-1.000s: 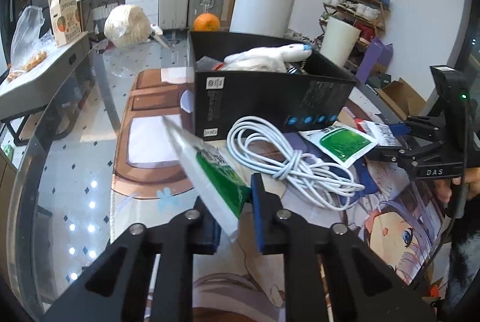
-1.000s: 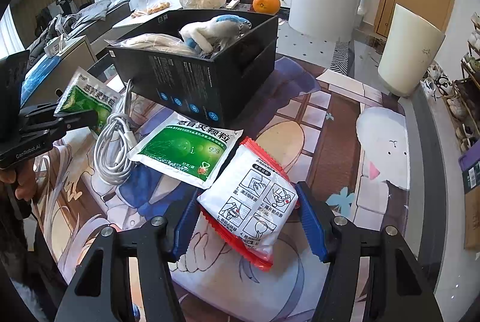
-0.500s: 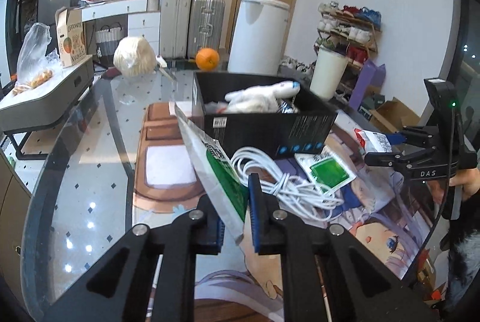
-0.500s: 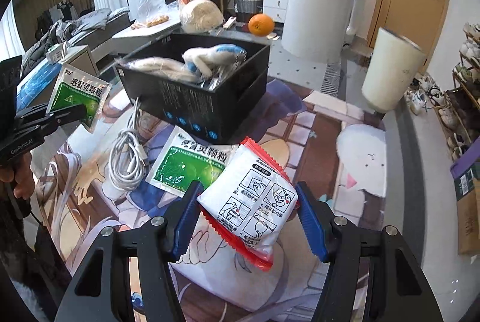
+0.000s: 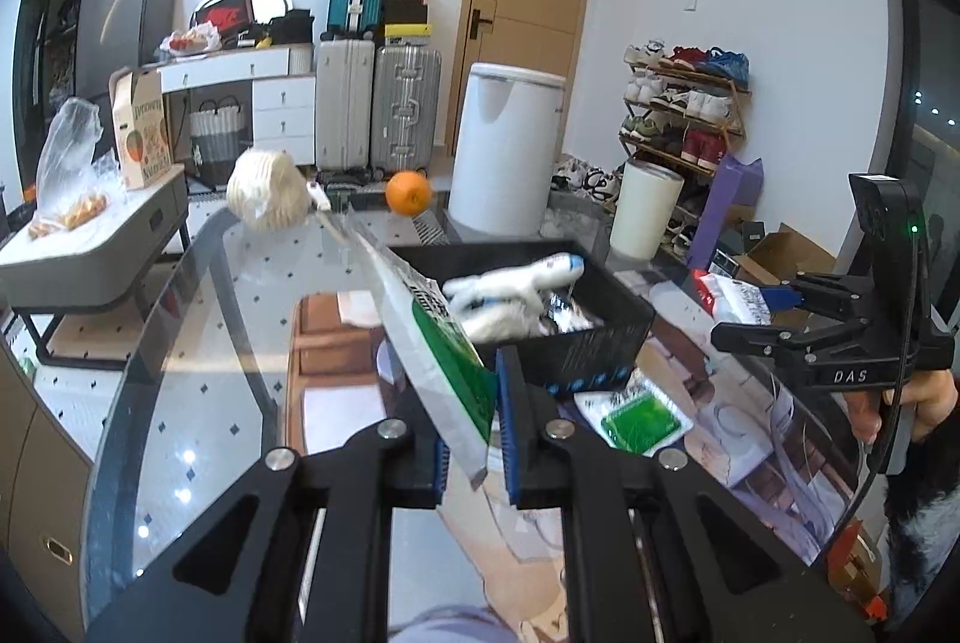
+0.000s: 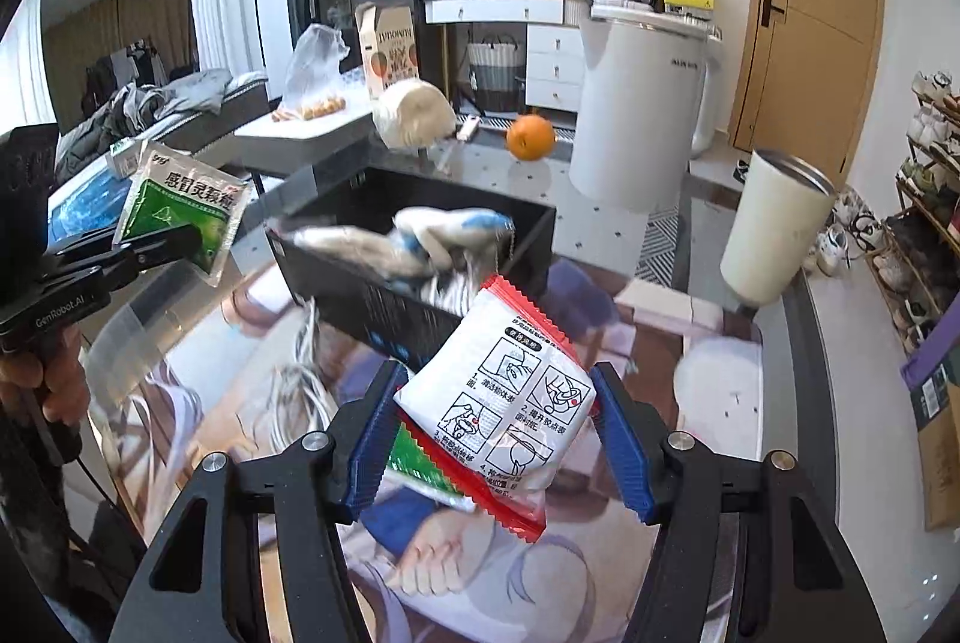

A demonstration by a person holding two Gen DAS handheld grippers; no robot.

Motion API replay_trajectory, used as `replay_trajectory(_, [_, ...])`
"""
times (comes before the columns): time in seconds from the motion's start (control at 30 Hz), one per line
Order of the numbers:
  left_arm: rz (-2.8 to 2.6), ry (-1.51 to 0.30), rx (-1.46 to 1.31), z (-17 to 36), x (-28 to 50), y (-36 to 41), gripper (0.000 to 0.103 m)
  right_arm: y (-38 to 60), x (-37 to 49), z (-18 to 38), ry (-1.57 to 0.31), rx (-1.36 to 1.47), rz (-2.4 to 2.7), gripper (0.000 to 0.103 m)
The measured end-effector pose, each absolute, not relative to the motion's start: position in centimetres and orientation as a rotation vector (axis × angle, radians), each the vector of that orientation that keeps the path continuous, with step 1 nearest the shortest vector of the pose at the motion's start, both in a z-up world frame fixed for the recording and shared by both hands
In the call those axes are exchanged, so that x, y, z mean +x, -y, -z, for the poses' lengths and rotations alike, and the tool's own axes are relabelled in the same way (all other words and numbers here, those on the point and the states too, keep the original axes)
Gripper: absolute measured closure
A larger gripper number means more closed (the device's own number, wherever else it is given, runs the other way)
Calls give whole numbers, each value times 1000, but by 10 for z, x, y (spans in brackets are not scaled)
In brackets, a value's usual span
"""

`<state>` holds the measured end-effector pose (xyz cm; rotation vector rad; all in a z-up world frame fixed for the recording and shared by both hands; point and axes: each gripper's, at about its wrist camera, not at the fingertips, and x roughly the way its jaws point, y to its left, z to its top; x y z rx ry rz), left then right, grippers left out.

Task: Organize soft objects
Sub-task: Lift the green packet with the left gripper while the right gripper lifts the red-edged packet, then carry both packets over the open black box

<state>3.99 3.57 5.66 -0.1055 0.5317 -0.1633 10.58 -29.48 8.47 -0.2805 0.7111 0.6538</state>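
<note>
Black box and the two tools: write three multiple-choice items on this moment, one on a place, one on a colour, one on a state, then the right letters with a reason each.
1. Where is the orange?
A. inside the black box
B. on the glass table beyond the black box
C. between the right tool's pads

2. What colour edges the white sachet in the right tool?
A. red
B. yellow
C. purple

3. How does the left tool stand?
A. open and empty
B. shut on a green and white sachet
C. shut on the white cable

Key: 1 B, the orange sits on the glass table behind the black box. 2 A, a red zigzag border runs round the white sachet. 3 B, the pads pinch the green and white sachet at its lower end.
</note>
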Motion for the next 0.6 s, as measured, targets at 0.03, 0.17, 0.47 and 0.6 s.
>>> replay_trajectory(0.03, [165, -526, -103, -58, 42, -35, 92, 293, 106, -87, -706, -280, -657, 40])
replay_trajectory(0.17, [172, -514, -89, -65, 55, -32, 92, 283, 111, -92, -693, -287, -669, 40])
replay_trajectory(0.47, [197, -497, -76, -75, 83, -26, 92, 254, 131, -96, -688, -317, -690, 40])
replay_trajectory(0.6, [203, -491, -71, -77, 97, -24, 92, 241, 141, -91, -700, -336, -708, 40])
